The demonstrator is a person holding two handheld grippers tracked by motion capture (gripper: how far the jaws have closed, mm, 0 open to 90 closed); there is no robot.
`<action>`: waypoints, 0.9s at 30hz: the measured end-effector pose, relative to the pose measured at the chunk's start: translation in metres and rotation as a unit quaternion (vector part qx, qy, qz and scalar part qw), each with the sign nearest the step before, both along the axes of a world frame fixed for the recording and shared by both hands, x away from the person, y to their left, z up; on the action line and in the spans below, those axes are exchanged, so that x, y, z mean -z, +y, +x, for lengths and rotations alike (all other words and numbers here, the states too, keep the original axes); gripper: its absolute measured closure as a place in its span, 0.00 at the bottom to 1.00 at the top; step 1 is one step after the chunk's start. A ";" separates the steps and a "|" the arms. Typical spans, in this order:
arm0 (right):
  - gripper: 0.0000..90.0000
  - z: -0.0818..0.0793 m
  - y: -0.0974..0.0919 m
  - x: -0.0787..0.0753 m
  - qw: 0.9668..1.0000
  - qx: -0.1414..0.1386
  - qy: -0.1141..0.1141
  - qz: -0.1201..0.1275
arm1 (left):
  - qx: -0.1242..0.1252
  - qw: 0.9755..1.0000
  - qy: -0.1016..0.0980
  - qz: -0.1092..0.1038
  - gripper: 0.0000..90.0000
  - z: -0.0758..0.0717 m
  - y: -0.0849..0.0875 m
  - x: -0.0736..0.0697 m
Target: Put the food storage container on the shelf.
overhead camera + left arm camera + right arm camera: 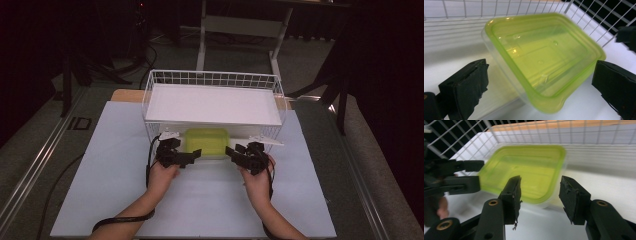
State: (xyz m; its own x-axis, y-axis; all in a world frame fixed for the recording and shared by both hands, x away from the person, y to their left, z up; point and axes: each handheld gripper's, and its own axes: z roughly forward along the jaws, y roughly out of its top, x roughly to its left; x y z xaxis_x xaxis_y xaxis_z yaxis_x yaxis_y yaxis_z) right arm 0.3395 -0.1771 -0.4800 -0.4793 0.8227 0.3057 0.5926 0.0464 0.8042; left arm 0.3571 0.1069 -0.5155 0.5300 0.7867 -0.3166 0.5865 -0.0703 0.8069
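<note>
Green-lidded clear container [207, 142] sits on the white table [210, 200], tucked under the lower edge of the white wire basket [212, 80], at about 12 o'clock from the person's two hands. The basket's flat white shelf [212, 104] lies above and behind it.

Left gripper [192, 155]: at the container's 9 o'clock end. In the left gripper view its jaws stand wide, one off each side of the container [544, 60], neither pad pressing on it; the near corner of the lid lies between them. Nothing held.

Right gripper [231, 151]: at the container's 3 o'clock end. In the right gripper view the jaws stand part-way open, straddling the near corner of the container [524, 170]; a gap shows between the pads and the lid rim, so no grip that I can see.

Left hand [161, 176] and right hand [257, 181] rest low over the table at 7 and 5 o'clock of the container.
</note>
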 end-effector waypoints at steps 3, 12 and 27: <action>0.58 -0.007 0.003 -0.001 1.000 -0.013 0.000 0.002 | -0.006 1.000 -0.009 0.005 0.02 -0.006 0.004 -0.003; 0.65 -0.020 0.014 0.000 0.999 -0.033 0.003 -0.004 | 0.006 1.000 -0.014 0.010 0.02 -0.030 0.017 -0.005; 1.00 -0.022 0.038 0.020 0.996 -0.062 0.022 -0.057 | 0.032 0.999 -0.010 0.012 0.02 -0.079 0.045 -0.010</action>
State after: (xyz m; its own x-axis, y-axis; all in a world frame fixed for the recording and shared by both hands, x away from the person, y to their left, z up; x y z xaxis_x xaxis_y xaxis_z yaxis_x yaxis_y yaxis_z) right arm 0.3175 -0.1389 -0.5004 -0.5671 0.7888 0.2370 0.6117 0.2107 0.7625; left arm 0.2780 0.1522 -0.5058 0.5847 0.7589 -0.2866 0.5643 -0.1268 0.8157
